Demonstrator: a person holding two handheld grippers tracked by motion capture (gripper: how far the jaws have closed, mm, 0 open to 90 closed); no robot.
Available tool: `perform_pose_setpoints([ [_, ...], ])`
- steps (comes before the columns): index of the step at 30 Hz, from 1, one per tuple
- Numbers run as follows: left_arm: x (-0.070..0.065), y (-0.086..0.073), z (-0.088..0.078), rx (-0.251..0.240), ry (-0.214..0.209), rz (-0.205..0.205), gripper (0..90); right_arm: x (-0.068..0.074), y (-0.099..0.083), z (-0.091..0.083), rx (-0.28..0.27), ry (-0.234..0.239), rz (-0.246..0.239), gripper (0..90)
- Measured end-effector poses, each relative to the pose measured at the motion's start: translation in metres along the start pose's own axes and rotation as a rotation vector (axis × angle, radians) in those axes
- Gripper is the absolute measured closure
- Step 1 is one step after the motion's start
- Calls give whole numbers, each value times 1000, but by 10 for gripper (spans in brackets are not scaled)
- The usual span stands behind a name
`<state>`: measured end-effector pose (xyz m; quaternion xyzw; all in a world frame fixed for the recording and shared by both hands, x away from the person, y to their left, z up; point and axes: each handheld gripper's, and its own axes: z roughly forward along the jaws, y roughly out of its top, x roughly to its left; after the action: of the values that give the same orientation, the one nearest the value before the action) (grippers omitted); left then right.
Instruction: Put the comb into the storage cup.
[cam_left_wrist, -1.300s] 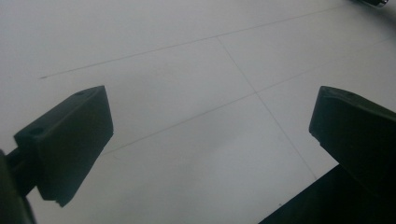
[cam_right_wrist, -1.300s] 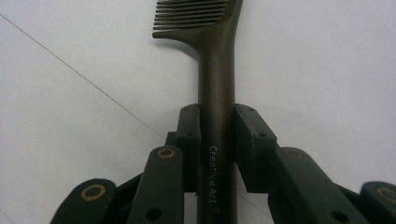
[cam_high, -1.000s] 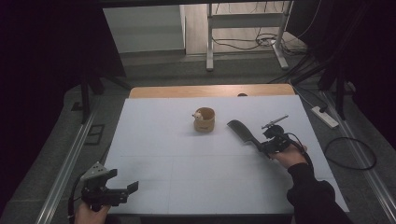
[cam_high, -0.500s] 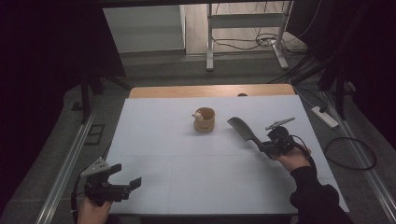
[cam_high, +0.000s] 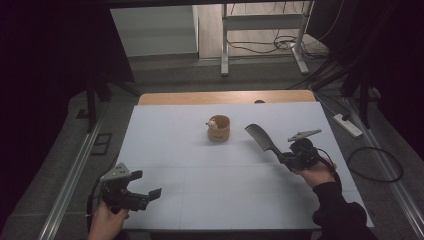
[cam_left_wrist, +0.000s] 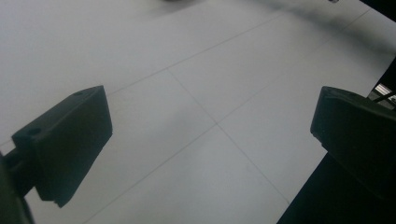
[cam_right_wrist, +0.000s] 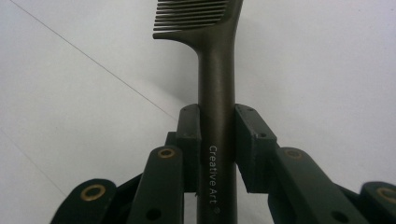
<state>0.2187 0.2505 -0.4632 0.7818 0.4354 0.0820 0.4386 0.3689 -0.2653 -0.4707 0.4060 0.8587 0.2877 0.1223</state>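
Note:
A dark comb (cam_high: 260, 136) juts up and to the left from my right gripper (cam_high: 283, 157), which is shut on its handle at the right of the white table (cam_high: 200, 165). In the right gripper view the two pads press both sides of the comb's handle (cam_right_wrist: 217, 70), teeth at the far end, with my right gripper (cam_right_wrist: 217, 140) above bare table. My left gripper (cam_high: 146, 184) hangs at the table's front left corner, open, with nothing between its fingers. In the left gripper view its pads (cam_left_wrist: 70, 140) stand wide apart over the table sheet.
A small wooden cup (cam_high: 219, 128) with a little white thing at its rim stands mid-table, left of the comb's teeth. A power strip (cam_high: 347, 125) and cables lie on the floor at the right. A metal frame (cam_high: 225, 45) stands behind the table.
My left gripper has moved a little forward and to the right over the front left corner. My right gripper has lifted the comb slightly.

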Motion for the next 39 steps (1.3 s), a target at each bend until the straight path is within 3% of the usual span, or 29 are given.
perform_pose_setpoints([
  [8, 3, 10, 4, -11, -5, 16, 0, 3, -3, -7, -31, -7, 12, 724],
  [18, 9, 29, 14, -39, -46, 16, 0, 8, -6, -17, -79, -14, 1, 724],
  [30, 8, 57, 29, -37, -60, 36, 0, 18, -14, -36, -157, -11, -46, 724],
  [39, 4, 78, 41, -41, -96, 59, 0, 27, -19, -44, -181, 0, -82, 724],
])
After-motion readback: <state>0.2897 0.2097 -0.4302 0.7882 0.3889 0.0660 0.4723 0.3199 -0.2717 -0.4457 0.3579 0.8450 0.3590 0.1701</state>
